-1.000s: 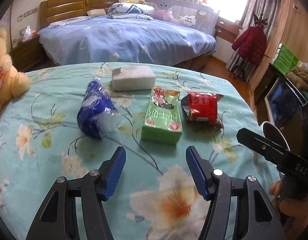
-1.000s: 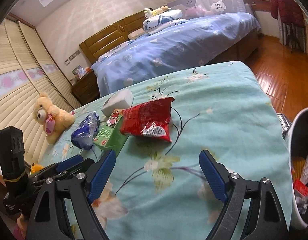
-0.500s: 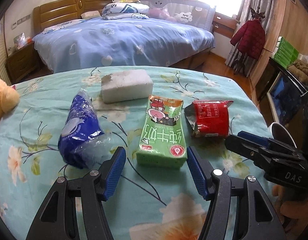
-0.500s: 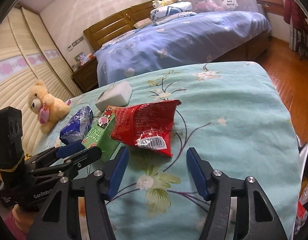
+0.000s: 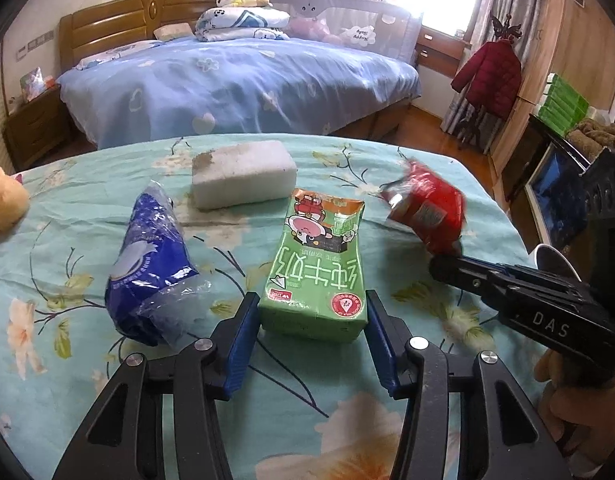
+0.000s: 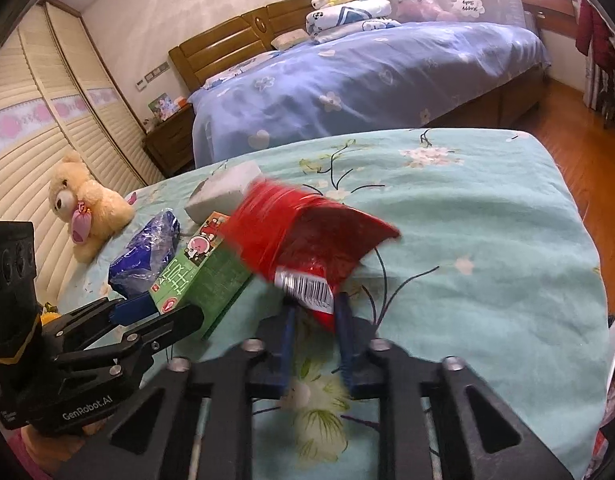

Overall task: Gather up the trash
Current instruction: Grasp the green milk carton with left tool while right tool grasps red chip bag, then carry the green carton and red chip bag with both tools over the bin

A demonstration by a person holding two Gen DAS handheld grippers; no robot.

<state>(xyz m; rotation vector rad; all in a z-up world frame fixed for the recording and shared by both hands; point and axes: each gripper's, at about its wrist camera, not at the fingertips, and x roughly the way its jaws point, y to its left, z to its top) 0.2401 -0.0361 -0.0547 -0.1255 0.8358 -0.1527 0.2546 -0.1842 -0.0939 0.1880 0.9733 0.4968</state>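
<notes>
A green milk carton lies on the floral cloth, its near end between the open fingers of my left gripper; it also shows in the right wrist view. My right gripper is shut on the near edge of a red snack bag, which is lifted and blurred; it shows at right in the left wrist view. A crumpled blue plastic wrapper lies left of the carton. A white foam block lies behind them.
A teddy bear sits at the table's left edge. A white bin rim shows past the table's right edge. A blue bed stands behind the table. The table drops off to wooden floor at right.
My left gripper moved forward until its fingers flank the green carton. My right gripper closed on the red snack bag and raised its near end off the cloth.
</notes>
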